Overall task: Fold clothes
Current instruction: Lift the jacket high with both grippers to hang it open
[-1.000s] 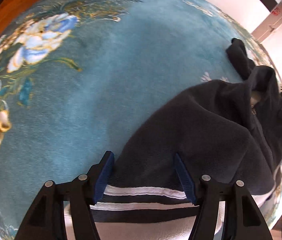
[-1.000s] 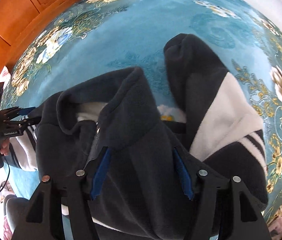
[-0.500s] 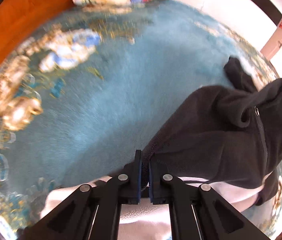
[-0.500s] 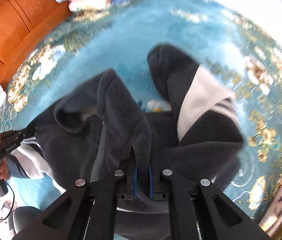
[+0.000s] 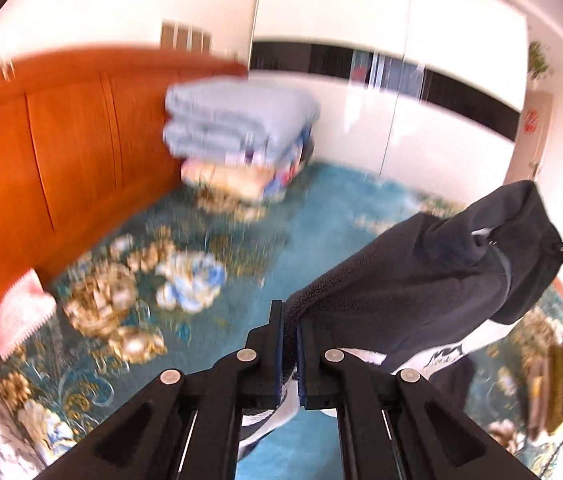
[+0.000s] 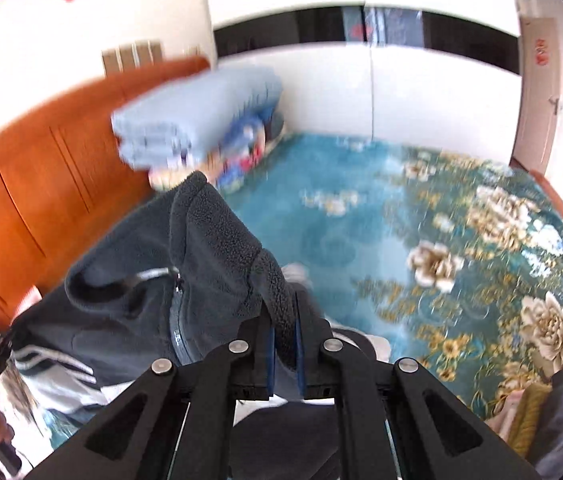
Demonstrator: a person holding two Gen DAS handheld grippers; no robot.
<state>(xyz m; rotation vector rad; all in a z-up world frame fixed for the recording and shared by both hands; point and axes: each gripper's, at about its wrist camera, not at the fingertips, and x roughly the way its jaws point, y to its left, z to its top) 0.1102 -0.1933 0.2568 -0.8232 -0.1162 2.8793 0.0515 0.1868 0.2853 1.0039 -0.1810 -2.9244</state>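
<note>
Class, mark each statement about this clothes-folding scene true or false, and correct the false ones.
1. Both grippers are clamped on the dark fleece jacket. True: left gripper, right gripper.
2. The jacket lies flat on the bedspread. False: it hangs lifted between the grippers.
3. Folded blankets sit by the wooden headboard. True.
4. The bedspread is plain red. False: it is teal with a flower pattern.
</note>
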